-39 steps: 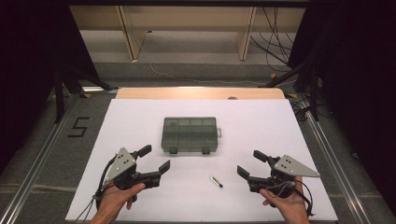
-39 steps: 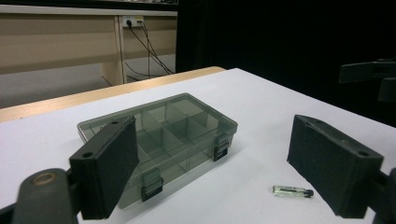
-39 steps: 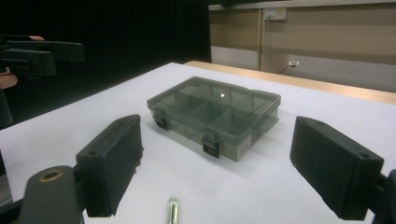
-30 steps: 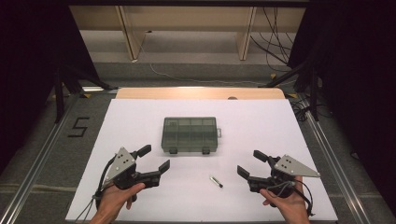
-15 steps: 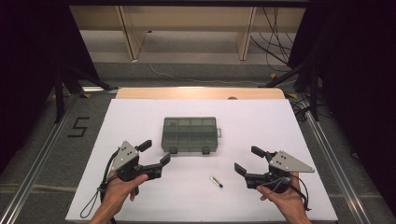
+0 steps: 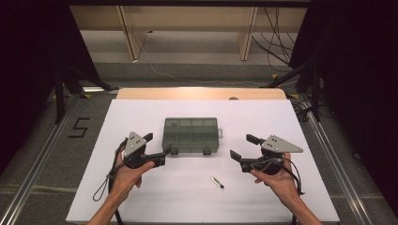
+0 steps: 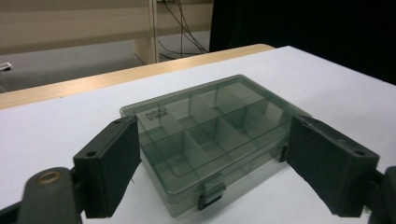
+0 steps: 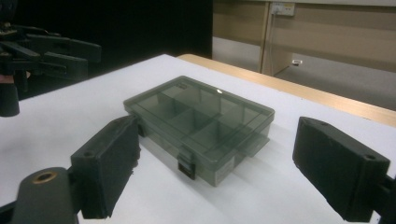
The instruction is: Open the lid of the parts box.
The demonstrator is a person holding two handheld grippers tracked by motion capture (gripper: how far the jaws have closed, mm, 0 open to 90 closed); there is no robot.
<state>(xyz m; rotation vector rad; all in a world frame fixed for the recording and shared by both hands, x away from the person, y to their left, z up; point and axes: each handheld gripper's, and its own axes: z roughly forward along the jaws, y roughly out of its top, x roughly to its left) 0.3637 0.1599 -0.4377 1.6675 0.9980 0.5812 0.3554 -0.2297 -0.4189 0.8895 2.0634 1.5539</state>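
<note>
Two hand-held grippers, left [image 6: 158,149] and right [image 6: 240,147], gape wide and empty at nine and three o'clock of the closed box [image 6: 191,134] mid-tabletop [image 6: 141,108], seemingly flanking it for a two-sided grab.

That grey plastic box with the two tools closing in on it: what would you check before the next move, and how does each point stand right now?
1. Left tool open wide enough for the box: ok, its jaws stand apart with the box between them in the left gripper view.
2. Right tool open: ok, jaws apart, holding nothing.
3. Box lid shut: ok, both front latches look closed.
4. Box flat on the white table: ok.
5. Box contents: cannot tell; the compartments look empty through the tinted lid.
6. Small pin clear of both tools: ok, it lies apart, nearer the person.
</note>
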